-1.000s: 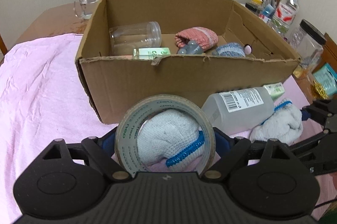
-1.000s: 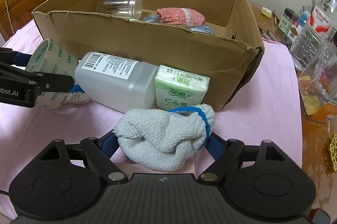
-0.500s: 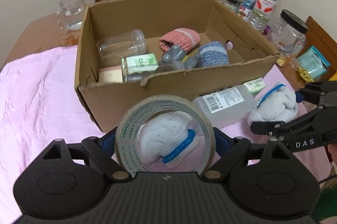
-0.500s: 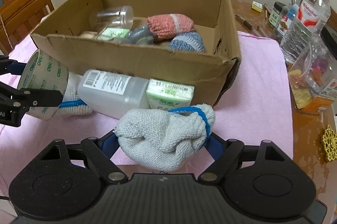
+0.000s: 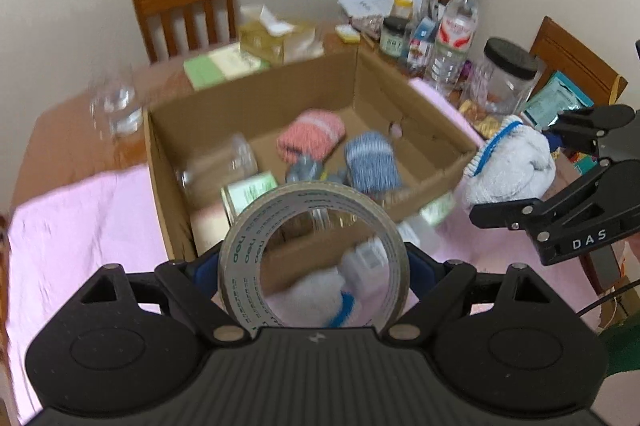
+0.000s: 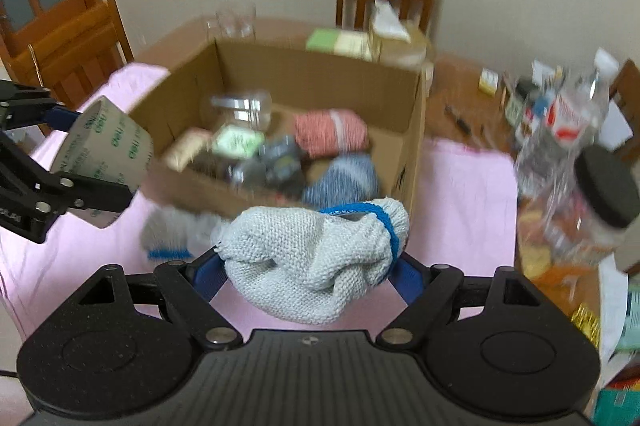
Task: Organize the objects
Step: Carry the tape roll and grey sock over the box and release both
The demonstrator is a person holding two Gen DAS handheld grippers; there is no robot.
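My left gripper [image 5: 314, 266] is shut on a roll of brown packing tape [image 5: 240, 250], held high in front of the open cardboard box [image 5: 172, 185]; the tape roll [image 6: 104, 149] shows at the left of the right wrist view. My right gripper [image 6: 314, 266] is shut on a white knitted glove bundle with a blue cuff [image 6: 304, 266], raised near the box's right front corner; the glove bundle [image 5: 508, 165] appears at right in the left wrist view. Inside the box lie a pink knit bundle [image 5: 312, 137], a blue knit bundle [image 5: 370, 161], a clear jar [image 5: 216, 165] and a green packet [image 5: 250, 193].
Another white glove [image 5: 320, 294] and a plastic bottle [image 5: 366, 258] lie on the pink cloth [image 5: 80, 226] before the box. A glass mug [image 5: 116, 105], tissue box [image 5: 276, 33], water bottle [image 5: 456, 33], black-lidded jar [image 5: 504, 77] and wooden chairs [image 5: 184, 9] surround the table.
Both grippers have risen with their loads, so I look down into the box from higher. The second glove and bottle stay on the cloth below.
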